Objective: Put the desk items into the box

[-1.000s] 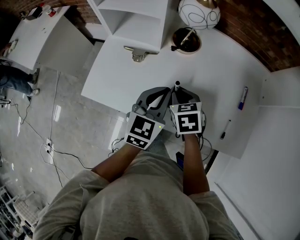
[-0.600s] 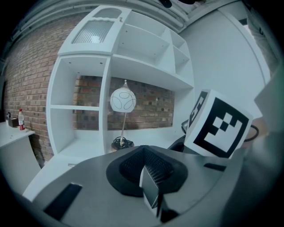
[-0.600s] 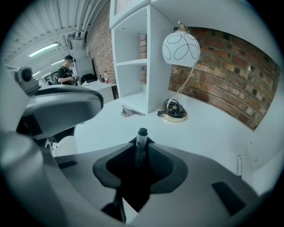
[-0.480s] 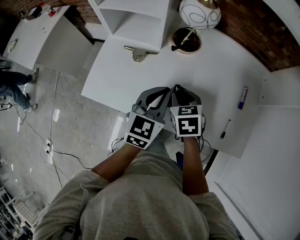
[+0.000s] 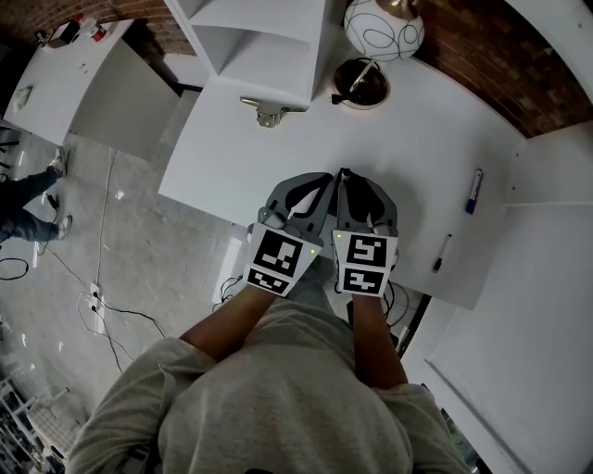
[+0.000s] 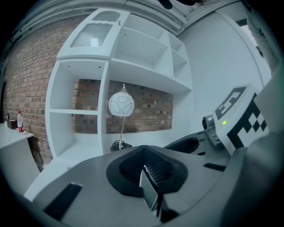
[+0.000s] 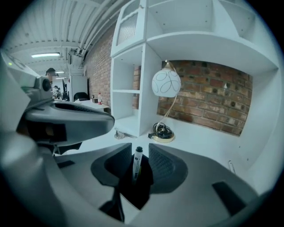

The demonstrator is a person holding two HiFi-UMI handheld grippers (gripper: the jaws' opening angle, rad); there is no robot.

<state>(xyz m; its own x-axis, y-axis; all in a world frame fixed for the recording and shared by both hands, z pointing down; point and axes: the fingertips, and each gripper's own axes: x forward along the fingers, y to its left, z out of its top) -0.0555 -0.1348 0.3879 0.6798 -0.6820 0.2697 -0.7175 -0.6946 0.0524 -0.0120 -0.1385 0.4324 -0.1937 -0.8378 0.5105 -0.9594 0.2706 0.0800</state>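
Observation:
A marker (image 7: pixel 136 163) with a white body and black cap lies along the gap between my right gripper's (image 7: pixel 138 153) jaws. It leans toward the left jaw, with a dark gap on its other side. Those jaws have just been opening and stand open around it. In the head view only the marker's black tip (image 5: pixel 345 173) shows past the right gripper (image 5: pixel 349 182). My left gripper (image 5: pixel 318 182) is close beside it over the white desk (image 5: pixel 426 130). In its own view the left gripper (image 6: pixel 144 154) is shut with nothing in it. A blue marker (image 5: pixel 473 191) and a black pen (image 5: pixel 443 253) lie at the right.
A globe lamp (image 5: pixel 384 25) with a round base (image 5: pixel 358 83) stands at the back by white shelves (image 5: pixel 264 37). A metal clip (image 5: pixel 264 112) lies before the shelves. The desk's front edge runs just under my grippers, with floor and cables to the left.
My right gripper has tilted, its marker cube shifting toward me in the head view. The marker's tip sticks out less past the jaws. The left gripper has kept still.

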